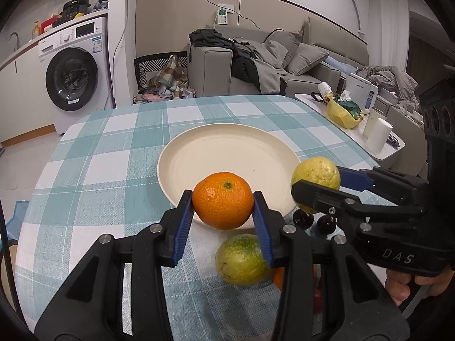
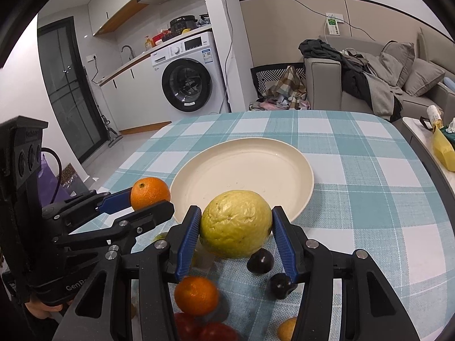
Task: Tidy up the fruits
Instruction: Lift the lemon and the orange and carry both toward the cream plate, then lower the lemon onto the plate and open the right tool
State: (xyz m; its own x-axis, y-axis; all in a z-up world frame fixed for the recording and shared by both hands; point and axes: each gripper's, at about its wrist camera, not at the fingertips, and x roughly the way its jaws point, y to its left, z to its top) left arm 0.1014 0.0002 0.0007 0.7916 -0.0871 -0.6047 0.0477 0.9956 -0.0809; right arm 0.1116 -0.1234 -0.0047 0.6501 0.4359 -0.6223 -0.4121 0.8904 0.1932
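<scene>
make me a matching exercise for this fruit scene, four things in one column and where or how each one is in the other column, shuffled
Things:
1. orange
2. yellow fruit
3. cream plate
4. two dark plums

States:
A. bare, nothing on it, on the checked cloth
B. clamped in the right gripper, near the plate's front rim
C. lying on the cloth beneath the right gripper
D. clamped in the left gripper, lifted at the plate's near edge

Pairs: 1-D, 2-B, 3-A, 4-C

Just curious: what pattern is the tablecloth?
Teal-and-white check tablecloth, clearest in the right wrist view.
</scene>
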